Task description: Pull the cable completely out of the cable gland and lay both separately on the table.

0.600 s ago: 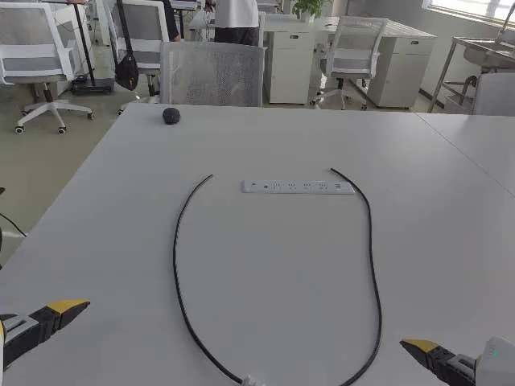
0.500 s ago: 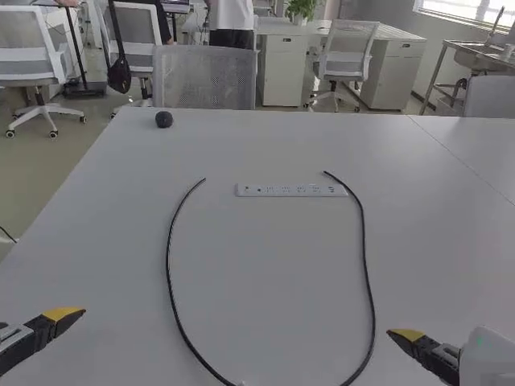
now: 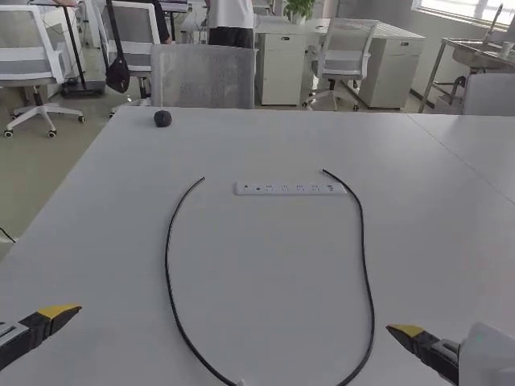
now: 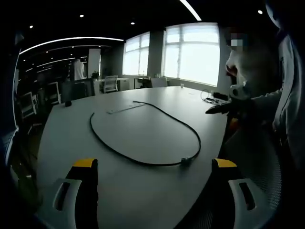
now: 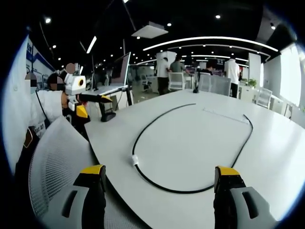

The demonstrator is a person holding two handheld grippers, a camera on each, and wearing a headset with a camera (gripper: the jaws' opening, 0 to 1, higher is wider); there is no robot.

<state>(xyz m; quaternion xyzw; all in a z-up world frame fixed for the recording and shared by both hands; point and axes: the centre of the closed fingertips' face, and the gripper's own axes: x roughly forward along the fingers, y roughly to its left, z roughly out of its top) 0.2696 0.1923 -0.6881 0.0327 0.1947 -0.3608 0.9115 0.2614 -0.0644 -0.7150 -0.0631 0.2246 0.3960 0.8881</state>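
Your 2 grippers gape wide, left gripper and right gripper apart at the near edge of the table. The cable loops across open tabletop, its cable gland by that edge.

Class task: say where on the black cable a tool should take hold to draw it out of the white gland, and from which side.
Probably the cable right beside the gland, so a pull along it follows the gland's bore. Come down from above, jaws across it: it lies flat on the table with both sides free.
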